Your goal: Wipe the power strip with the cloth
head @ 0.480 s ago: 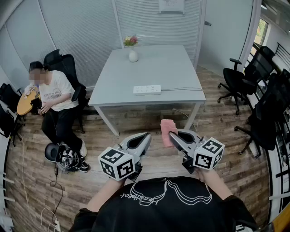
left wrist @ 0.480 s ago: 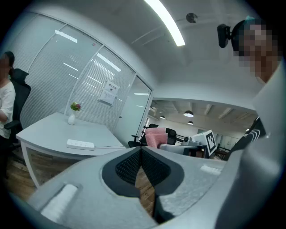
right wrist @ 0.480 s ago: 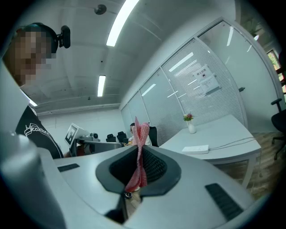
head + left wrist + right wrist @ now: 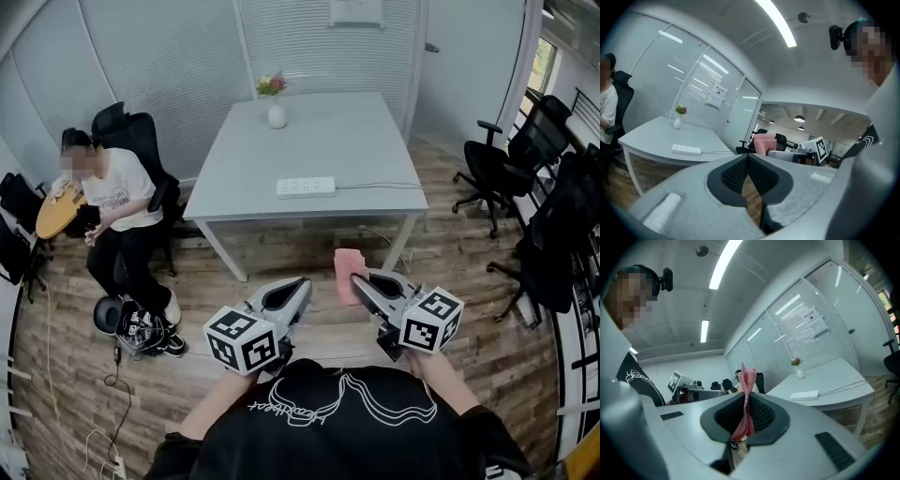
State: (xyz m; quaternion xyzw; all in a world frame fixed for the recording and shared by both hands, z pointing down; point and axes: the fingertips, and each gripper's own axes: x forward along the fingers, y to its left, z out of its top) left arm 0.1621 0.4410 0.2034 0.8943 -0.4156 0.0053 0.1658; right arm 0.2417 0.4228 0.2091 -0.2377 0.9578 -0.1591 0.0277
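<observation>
A white power strip (image 4: pixel 306 187) lies near the front edge of the grey table (image 4: pixel 309 141), its cable running off to the right; the same power strip (image 4: pixel 686 150) (image 4: pixel 804 395) shows in both gripper views. My right gripper (image 4: pixel 354 278) is shut on a pink cloth (image 4: pixel 347 270) that sticks up past its tips; the cloth (image 4: pixel 746 399) is pinched between the jaws. My left gripper (image 4: pixel 302 285) is shut with nothing in it, its jaws (image 4: pixel 747 157) pressed together. Both grippers hang over the wooden floor, well short of the table.
A white vase with flowers (image 4: pixel 275 105) stands at the table's far edge. A seated person (image 4: pixel 108 211) holding a guitar is at the left, with shoes (image 4: pixel 145 330) on the floor. Black office chairs (image 4: pixel 511 159) stand at the right. Glass partition walls close the back.
The view has shifted slightly; the seated person has moved an arm. Both grippers keep their place and the cloth stays held.
</observation>
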